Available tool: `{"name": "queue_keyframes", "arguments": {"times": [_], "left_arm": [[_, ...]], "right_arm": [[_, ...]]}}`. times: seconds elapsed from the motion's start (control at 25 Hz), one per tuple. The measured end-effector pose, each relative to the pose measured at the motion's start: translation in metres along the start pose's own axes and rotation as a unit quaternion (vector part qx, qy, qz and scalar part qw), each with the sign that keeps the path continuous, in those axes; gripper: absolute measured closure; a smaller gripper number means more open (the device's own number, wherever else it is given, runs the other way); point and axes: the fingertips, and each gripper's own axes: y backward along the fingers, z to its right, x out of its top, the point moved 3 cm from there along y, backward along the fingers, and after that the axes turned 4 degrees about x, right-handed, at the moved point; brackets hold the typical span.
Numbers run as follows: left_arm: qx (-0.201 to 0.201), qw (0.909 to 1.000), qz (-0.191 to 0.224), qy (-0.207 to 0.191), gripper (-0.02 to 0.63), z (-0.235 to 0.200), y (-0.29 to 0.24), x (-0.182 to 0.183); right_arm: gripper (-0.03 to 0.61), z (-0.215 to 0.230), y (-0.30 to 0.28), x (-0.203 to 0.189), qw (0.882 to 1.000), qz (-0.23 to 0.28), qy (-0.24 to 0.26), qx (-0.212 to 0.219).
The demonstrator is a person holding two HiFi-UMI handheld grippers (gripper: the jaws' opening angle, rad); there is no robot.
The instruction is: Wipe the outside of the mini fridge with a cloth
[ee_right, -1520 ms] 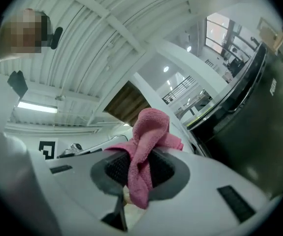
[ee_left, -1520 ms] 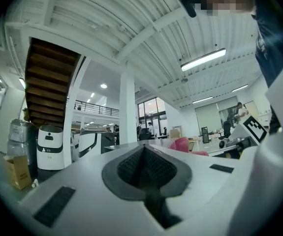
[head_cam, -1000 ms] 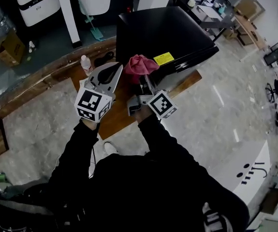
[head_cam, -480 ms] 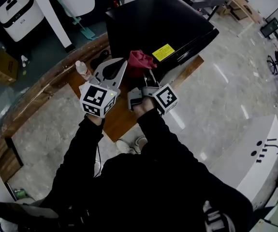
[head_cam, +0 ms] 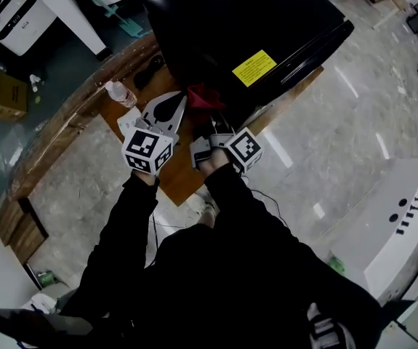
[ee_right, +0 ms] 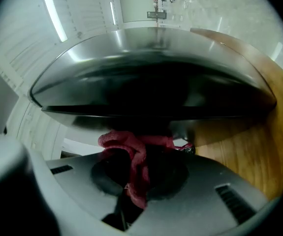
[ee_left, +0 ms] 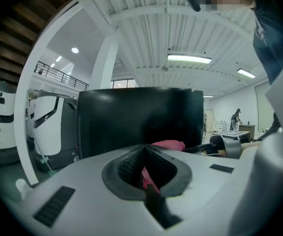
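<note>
Seen from above, the right tool point(head_cam: 212, 118), jaws clamped on a red cloth point(head_cam: 203, 97), holds it against the near edge of the black mini fridge point(head_cam: 216, 27) at top centre. The left tool point(head_cam: 169, 107), jaws together and apparently empty, hangs just beside it. Wiping seems barely begun, with most of the outside left.

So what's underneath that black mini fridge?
A wooden tabletop; the mini fridge stands on it. The right gripper holds a red cloth at its lower edge. The wood directly beneath the base is covered.
</note>
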Motion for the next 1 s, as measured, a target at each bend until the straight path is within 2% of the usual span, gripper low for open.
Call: {"name": "queue_keyframes", "arguments": {"times": [0.48, 0.72, 0.8, 1.0], "left_arm": [[0.004, 0.9942, -0.092, 0.056, 0.609, -0.022, -0.052, -0.156], [0.011, 0.9840, -0.159, 0.080, 0.609, -0.022, -0.069, -0.234], [0.016, 0.9791, -0.176, 0.101, 0.609, -0.026, -0.075, -0.252], [0.024, 0.9700, -0.212, 0.117, 0.609, -0.028, -0.078, -0.280]], "right_arm": [[0.520, 0.160, 0.006, -0.007, 0.994, -0.002, -0.019, -0.104], [0.520, 0.224, 0.016, -0.010, 0.990, 0.000, -0.020, -0.141], [0.520, 0.243, 0.018, -0.010, 0.987, 0.003, -0.027, -0.157], [0.520, 0.275, 0.024, -0.012, 0.980, 0.021, -0.053, -0.193]]}}
